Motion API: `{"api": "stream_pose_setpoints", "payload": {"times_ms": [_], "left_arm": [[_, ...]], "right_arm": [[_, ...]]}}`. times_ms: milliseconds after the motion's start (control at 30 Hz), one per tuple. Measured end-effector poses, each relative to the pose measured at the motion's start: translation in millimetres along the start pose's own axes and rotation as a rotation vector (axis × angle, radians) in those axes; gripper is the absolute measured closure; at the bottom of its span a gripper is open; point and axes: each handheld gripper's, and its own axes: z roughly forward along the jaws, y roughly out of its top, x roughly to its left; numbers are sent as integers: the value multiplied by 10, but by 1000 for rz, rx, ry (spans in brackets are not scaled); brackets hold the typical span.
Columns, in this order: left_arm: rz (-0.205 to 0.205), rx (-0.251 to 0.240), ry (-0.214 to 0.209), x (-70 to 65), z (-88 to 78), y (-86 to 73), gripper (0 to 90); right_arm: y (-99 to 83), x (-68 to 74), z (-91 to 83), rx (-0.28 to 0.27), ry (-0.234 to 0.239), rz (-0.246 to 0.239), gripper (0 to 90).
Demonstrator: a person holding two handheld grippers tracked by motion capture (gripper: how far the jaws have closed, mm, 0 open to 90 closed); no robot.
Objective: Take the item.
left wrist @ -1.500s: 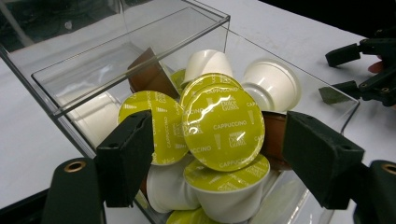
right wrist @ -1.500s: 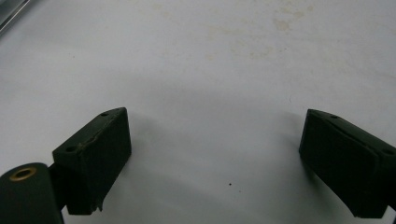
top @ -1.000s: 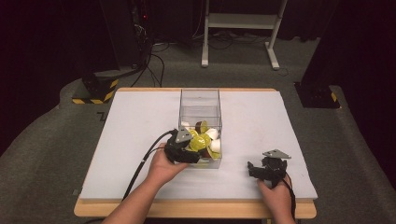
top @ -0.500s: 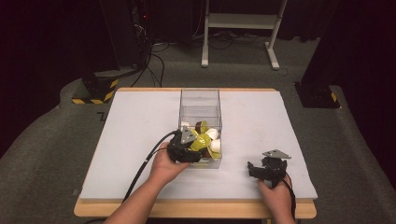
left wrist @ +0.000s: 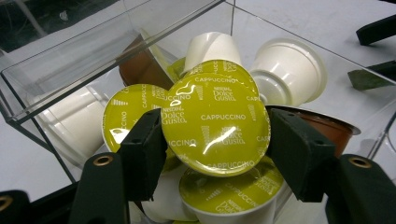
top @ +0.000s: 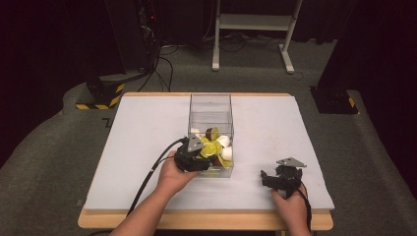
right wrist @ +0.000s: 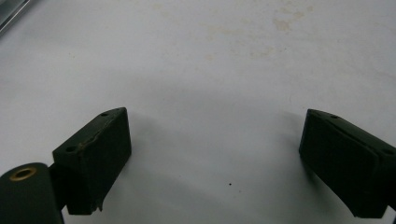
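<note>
Left gripper [left wrist: 215, 140]: I see its two matte black jaws set against opposite edges of one capsule, gripping it at the open top of the box; in the high view this gripper [top: 196, 156] sits at the box's near left corner.
Held capsule [left wrist: 215, 123]: round, with a glossy yellow-green foil lid printed "Dolce Gusto CAPPUCCINO"; the foil is slightly dimpled and catches the light.
Clear box [top: 210, 105]: a tall rectangular container with thin transparent hard walls and an open top, standing near the middle of the table; the capsules are piled in its near end.
Capsules, counted: in the left gripper view I count four yellow-green foil lids including the held one, about three smooth white plastic cup bodies such as the white capsule [left wrist: 288, 70] lying on its side, and two brown capsules, one of them the brown capsule [left wrist: 140, 67] against the far wall. More may lie hidden beneath.
Right gripper [right wrist: 215, 163]: its jaws stand wide apart with nothing between them, low over bare table; in the high view it [top: 282, 178] is well apart from the box, to the right.
Table [top: 137, 142]: a flat, matte pale grey top with a light wooden edge; I see faint brownish stains in the right gripper view.
</note>
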Motion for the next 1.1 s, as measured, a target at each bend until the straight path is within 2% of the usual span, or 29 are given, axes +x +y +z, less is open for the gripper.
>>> {"api": "stream_pose_setpoints", "payload": {"times_ms": [33, 233, 333, 467, 633, 667, 700, 733, 767, 933, 1100], "left_arm": [[5, 2, -5, 8, -11, 3, 391], [-57, -40, -41, 42, -69, 19, 455], [-42, -42, -41, 53, -86, 20, 499], [-48, -54, -33, 49, -88, 25, 482], [-25, -58, -11, 22, -63, 12, 368], [-5, -44, -4, 20, -53, 7, 339], [-13, -43, -2, 4, -41, 3, 315], [2, -35, -7, 1, -39, 3, 296], [-6, -42, -4, -15, -30, 0, 286], [53, -13, 33, -53, 18, -9, 256], [76, -16, 54, -60, 50, -15, 263]], "right_arm": [[0, 1, 1, -1, -1, 0, 90], [0, 1, 1, -1, -1, 0, 90], [0, 1, 0, -1, -1, 0, 90], [0, 1, 1, -1, -1, 0, 90], [0, 1, 1, -1, -1, 0, 90], [0, 1, 1, -1, -1, 0, 90], [0, 1, 1, -1, -1, 0, 90], [0, 1, 1, -1, -1, 0, 90], [0, 1, 1, -1, -1, 0, 90], [0, 0, 1, -1, -1, 0, 90], [0, 0, 1, -1, 0, 0, 90]]}}
